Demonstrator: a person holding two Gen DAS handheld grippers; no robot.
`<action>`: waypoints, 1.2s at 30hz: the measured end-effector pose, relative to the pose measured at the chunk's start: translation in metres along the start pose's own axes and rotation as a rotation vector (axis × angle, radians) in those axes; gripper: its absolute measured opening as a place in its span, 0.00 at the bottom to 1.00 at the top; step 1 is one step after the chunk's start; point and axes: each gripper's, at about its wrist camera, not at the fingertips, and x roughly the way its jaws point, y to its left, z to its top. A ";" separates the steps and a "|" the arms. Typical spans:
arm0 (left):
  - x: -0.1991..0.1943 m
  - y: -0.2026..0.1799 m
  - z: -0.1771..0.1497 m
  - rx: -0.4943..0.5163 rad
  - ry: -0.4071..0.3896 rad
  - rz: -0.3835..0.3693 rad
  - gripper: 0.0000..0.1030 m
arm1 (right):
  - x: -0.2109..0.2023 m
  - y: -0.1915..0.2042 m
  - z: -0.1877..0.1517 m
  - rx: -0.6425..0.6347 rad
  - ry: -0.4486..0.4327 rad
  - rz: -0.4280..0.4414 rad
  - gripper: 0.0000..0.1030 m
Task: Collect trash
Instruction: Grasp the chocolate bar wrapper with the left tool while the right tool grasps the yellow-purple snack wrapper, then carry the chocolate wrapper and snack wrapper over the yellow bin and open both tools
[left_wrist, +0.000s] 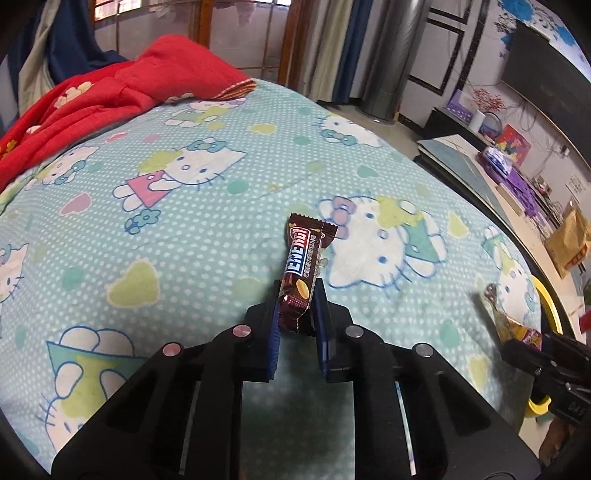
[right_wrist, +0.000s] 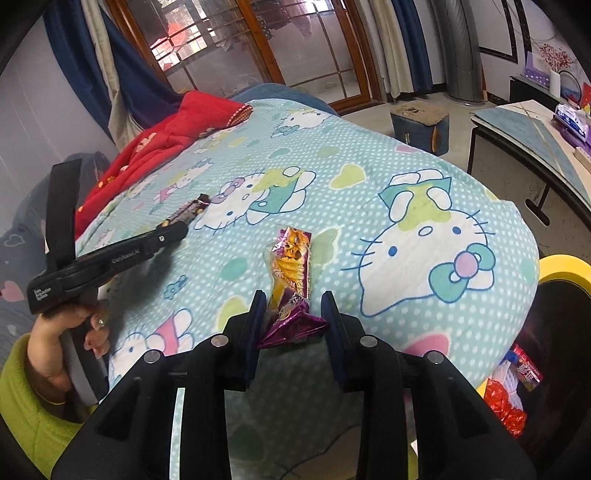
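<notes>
A brown candy-bar wrapper (left_wrist: 304, 254) stands upright off the bed, its lower end pinched between the blue pads of my left gripper (left_wrist: 298, 290). The right wrist view shows that same gripper (right_wrist: 179, 232) from the side, the brown wrapper (right_wrist: 194, 207) poking out of its tip. My right gripper (right_wrist: 293, 299) is shut on a yellow and purple snack wrapper (right_wrist: 291, 266), whose crumpled purple end fills the gap between its fingers. At the right of the left wrist view, the right gripper (left_wrist: 532, 347) holds this wrapper (left_wrist: 511, 321) just above the sheet.
The bed has a teal cartoon-cat sheet (left_wrist: 184, 221) with a red quilt (left_wrist: 110, 92) at its far end. A yellow-rimmed bin (right_wrist: 565, 267) with red and white trash stands by the bed's right edge. A hand in a green sleeve (right_wrist: 33, 387) holds the left gripper. A low table (right_wrist: 517, 122) and a blue stool (right_wrist: 421, 125) stand beyond.
</notes>
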 end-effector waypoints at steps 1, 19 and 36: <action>-0.001 -0.002 -0.001 0.006 -0.003 -0.008 0.10 | -0.002 0.000 -0.001 0.002 -0.002 0.002 0.28; -0.043 -0.074 -0.019 0.067 -0.063 -0.220 0.09 | -0.061 -0.039 -0.006 0.049 -0.085 -0.057 0.28; -0.069 -0.136 -0.029 0.181 -0.105 -0.309 0.09 | -0.118 -0.078 -0.011 0.088 -0.206 -0.157 0.28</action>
